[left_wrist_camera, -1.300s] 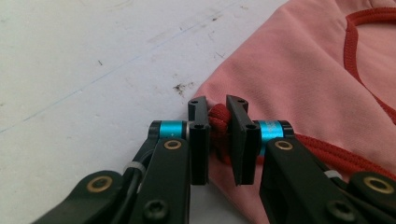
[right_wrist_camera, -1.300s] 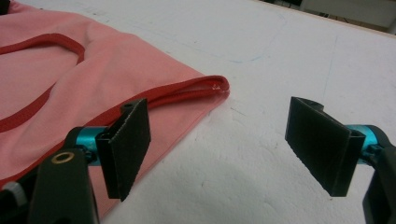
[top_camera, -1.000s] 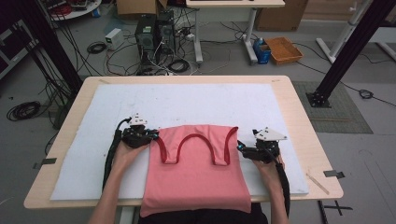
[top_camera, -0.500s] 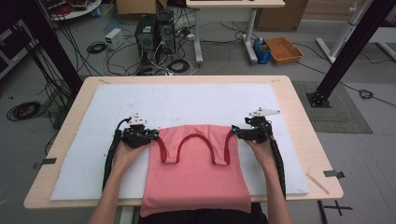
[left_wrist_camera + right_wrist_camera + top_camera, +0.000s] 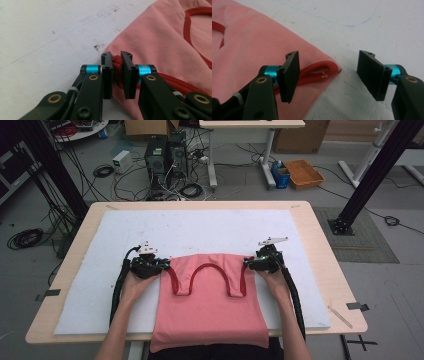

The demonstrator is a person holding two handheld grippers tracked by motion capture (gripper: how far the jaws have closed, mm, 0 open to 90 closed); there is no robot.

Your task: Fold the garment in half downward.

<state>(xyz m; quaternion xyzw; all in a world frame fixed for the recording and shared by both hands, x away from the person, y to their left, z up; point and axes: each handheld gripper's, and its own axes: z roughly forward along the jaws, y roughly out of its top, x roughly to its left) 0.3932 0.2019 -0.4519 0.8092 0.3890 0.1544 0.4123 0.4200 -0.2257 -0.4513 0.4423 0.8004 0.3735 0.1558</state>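
Pinching left gripper [image 5: 117,72]: jaws clamp the dark-red ribbed trim [image 5: 116,63] at the corner of the pink fabric vest [image 5: 210,305].
Right gripper [image 5: 328,75]: jaws spread, just been closing, straddling vest's other corner.
Vest: lower centre, hanging over near edge of white foam mat [image 5: 200,227].
Writing: none legible.

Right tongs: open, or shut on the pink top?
Open. The right tongs have just been closing; the pink top has its corner between them, pads not touching.

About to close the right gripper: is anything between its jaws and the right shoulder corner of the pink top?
Nothing visible is. The right gripper stands open, its jaws just closing, with the pink top's red-trimmed corner lying between them on bare white mat. The left gripper is shut on the other corner.
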